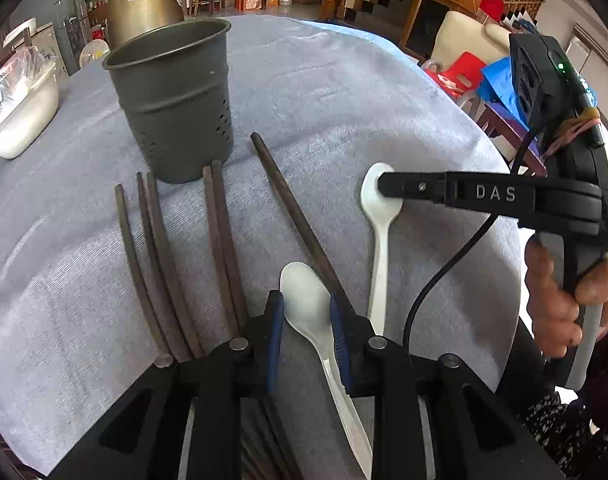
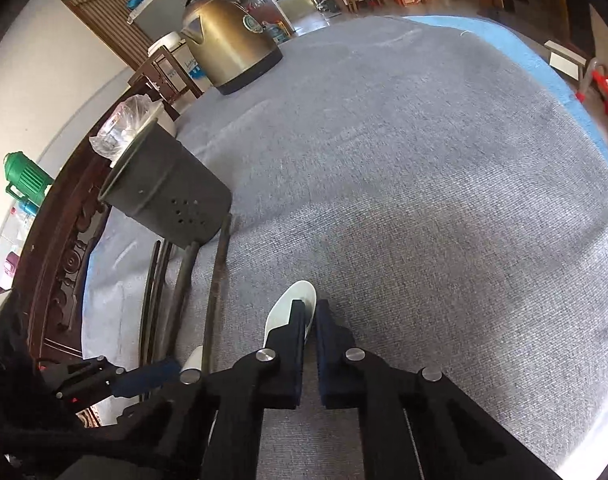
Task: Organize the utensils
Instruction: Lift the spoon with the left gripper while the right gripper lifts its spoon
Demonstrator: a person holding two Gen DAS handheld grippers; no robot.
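Note:
A grey perforated utensil holder stands upright on the grey cloth; it also shows in the right wrist view. Several dark chopsticks lie in front of it. Two white spoons lie flat on the cloth. My left gripper is open, its blue pads on either side of the near spoon's bowl. My right gripper is nearly shut, its tips at the bowl of the far spoon, also seen in the left wrist view. Whether it pinches the spoon is unclear.
A brass kettle stands at the back of the table. A white tub with plastic wrap sits at the left edge. A dark carved chair stands beside the table. The grey cloth stretches right.

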